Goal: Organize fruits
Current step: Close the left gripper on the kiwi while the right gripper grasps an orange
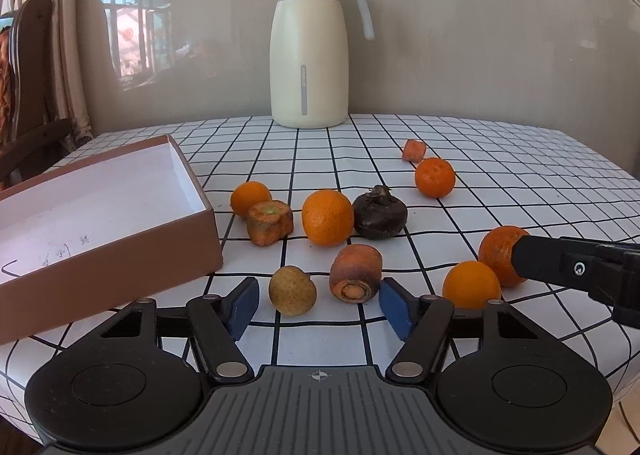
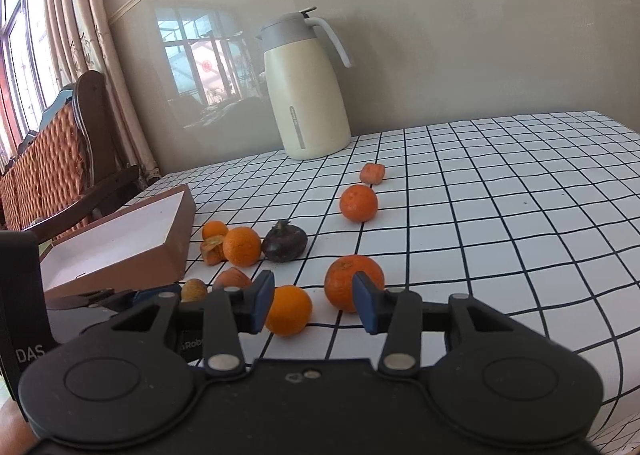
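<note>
Checked cloth: a white tablecloth (image 1: 520, 159) with black grid lines carries the scattered produce and a cream jug (image 1: 308, 55) at the back.
Box: brown cardboard box (image 1: 120, 239), white inside, open top, at the left of the fruit.
Left gripper (image 1: 318, 305): blue pads spread, touching nothing; a small tan fruit (image 1: 292, 290) and a carrot stub (image 1: 356, 273) lie just ahead, between the tips.
Carrot stub: on its side, long axis running away from the camera, cut face towards the gripper.
Right gripper (image 2: 314, 305): pads apart around a near orange (image 2: 289, 311), no contact visible (a mottled orange (image 2: 348, 281) sits behind the right pad).
Left view only: the right gripper's black finger overlapping the mottled orange.
Right view only: a window and chair at far left.
</note>
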Available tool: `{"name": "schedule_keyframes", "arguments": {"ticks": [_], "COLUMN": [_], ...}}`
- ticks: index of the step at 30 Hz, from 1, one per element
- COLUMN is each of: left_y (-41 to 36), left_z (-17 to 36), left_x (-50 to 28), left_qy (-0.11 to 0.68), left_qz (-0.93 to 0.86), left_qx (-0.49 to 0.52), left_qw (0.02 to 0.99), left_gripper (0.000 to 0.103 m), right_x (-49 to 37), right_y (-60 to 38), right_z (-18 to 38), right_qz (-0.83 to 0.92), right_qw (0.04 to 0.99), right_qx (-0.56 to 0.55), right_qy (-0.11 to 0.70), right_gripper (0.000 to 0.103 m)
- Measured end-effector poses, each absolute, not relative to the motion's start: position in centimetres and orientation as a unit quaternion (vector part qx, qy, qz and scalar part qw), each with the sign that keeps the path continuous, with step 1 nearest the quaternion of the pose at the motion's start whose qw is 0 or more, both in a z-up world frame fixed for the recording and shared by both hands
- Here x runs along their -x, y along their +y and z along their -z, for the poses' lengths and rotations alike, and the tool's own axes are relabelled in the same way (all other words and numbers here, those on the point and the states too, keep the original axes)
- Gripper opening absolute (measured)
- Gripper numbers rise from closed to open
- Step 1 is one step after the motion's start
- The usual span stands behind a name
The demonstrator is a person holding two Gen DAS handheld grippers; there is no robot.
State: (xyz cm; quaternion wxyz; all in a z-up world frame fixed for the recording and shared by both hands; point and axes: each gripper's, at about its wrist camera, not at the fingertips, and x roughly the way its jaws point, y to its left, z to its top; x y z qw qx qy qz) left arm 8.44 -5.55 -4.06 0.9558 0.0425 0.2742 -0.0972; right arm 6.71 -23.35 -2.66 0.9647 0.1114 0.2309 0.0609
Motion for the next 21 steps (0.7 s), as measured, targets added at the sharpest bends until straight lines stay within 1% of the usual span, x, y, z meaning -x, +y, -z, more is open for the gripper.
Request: {"name": "schedule_keyframes", "arguments": {"ticks": [1,2,4,7,8,21], "left_y": [-5.5,-5.6,-5.4,-5.1,-4.9,-4.6], "left_z": [4.1,4.2,4.1,4.1,4.1,4.2], "left_x": [-8.5,-8.5,-8.4,-8.4,-8.4,-9.3], "left_qy": [0.276,0.274,0.273,0.271,0.271,0.271], "left_qz": [0.099,0.097,0.097,0.09,0.088,0.077], "left_qx": [-0.04,-0.041,-0.038,-0.033,-0.031,-0.024], "left_qw": [0.955,0.956,0.956,0.958,0.958,0.959], "left_gripper": [0.051,0.049,0.039,0.027,0.026,0.026], "right_x": [-6.8,-6.8,-6.9,-7.3,-7.3,-7.8], "right_y": [-23.2,-23.1,-22.9,-22.7,-22.6,-21.7], "right_z": [2.7,2.8,2.9,3.2,3.3,3.7], "right_qz": [-0.064,-0.066,-0.07,-0.071,-0.072,-0.078], "right_qw": [0.964,0.964,0.963,0.961,0.961,0.959], "right_qx": [-0.111,-0.111,-0.111,-0.112,-0.113,-0.11], "right_qy": [0.232,0.233,0.234,0.241,0.243,0.249], "right_gripper": [0.036,0.036,0.036,0.036,0.036,0.036]}}
